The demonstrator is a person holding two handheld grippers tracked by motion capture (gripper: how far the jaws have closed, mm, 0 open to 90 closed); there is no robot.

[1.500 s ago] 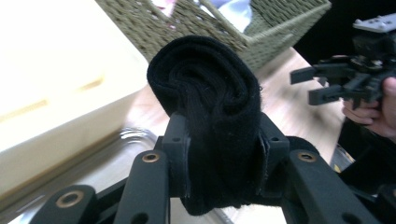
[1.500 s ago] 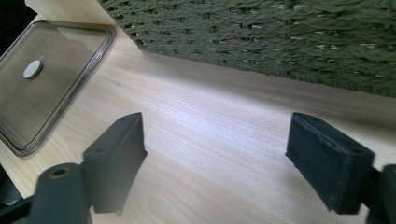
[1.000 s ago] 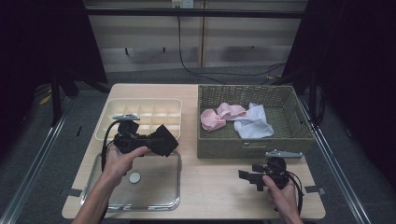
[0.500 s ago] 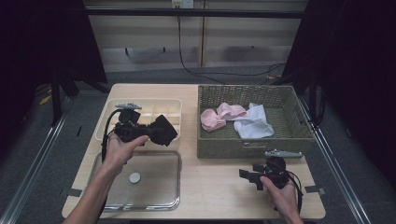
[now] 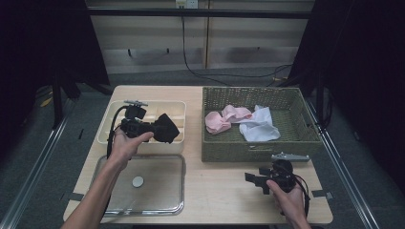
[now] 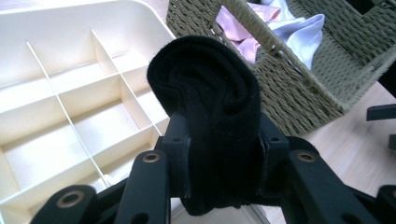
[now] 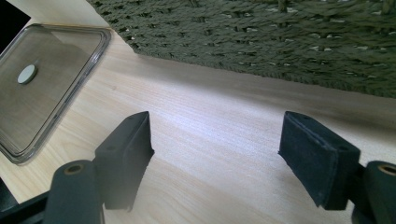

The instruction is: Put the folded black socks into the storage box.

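Black rolled cloth (image 6: 210, 116) over divided tray (image 6: 70, 93)

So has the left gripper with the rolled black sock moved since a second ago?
Yes. The left gripper carried the black sock away from the clear lid, over the divided tray.

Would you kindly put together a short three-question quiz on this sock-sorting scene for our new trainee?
1. True or false: the left claw is shut on a rolled black sock.
2. Which container lies directly below that sock? A) the wicker basket B) the cream divided organiser C) the clear lid
3. Fill in: the right claw hangs open over the bare ______.

Key:
1. True; the pads press its sides.
2. B.
3. Table; nothing lies between its jaws.
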